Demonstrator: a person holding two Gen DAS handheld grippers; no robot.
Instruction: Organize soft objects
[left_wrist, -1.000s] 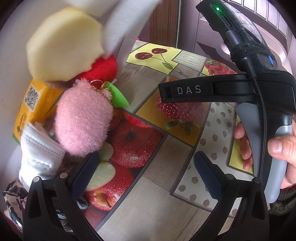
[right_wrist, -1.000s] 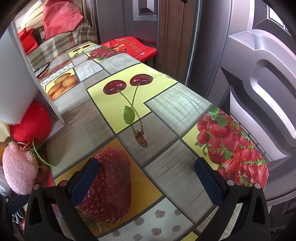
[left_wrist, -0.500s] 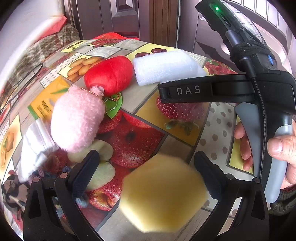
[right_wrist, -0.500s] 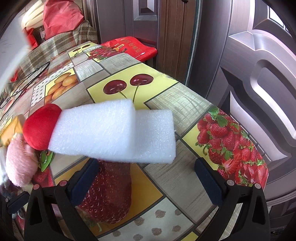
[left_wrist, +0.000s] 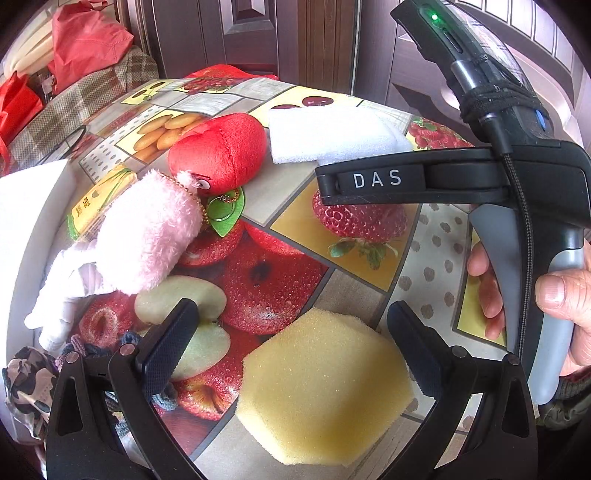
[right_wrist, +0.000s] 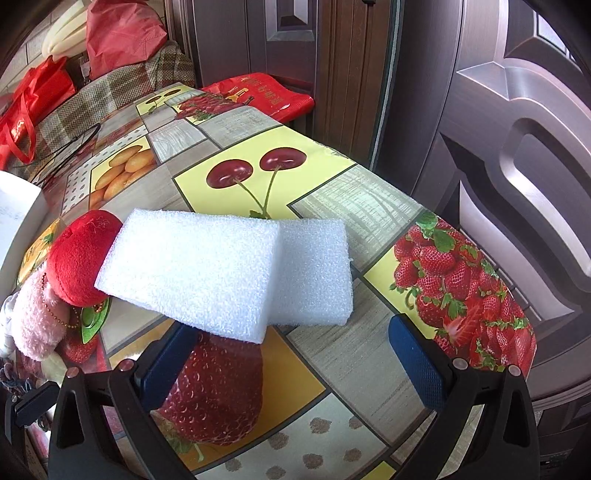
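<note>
A yellow hexagonal sponge (left_wrist: 325, 391) lies on the fruit-print tablecloth just in front of my open, empty left gripper (left_wrist: 291, 350), between its fingers. A pink plush (left_wrist: 147, 232), a red plush (left_wrist: 221, 151) with a green leaf and white socks (left_wrist: 66, 291) lie to the left. Two white foam blocks (right_wrist: 229, 273) lie overlapped in front of my open, empty right gripper (right_wrist: 291, 362). The red plush (right_wrist: 81, 254) and pink plush (right_wrist: 37, 317) also show in the right wrist view. The right gripper's body (left_wrist: 480, 177) crosses the left wrist view.
A white box (left_wrist: 22, 229) stands at the left edge, with a yellow carton (left_wrist: 99, 203) beside it. Camouflage cloth (left_wrist: 26, 384) and hair ties (left_wrist: 92, 343) lie at the lower left. The table edge (right_wrist: 498, 398) drops off to the right by a brown door. Red bags (right_wrist: 122, 33) sit behind.
The white box has tipped away and the soft objects have spilled onto the table. The yellow sponge fell in front of my left gripper, the foam blocks in front of my right one.
</note>
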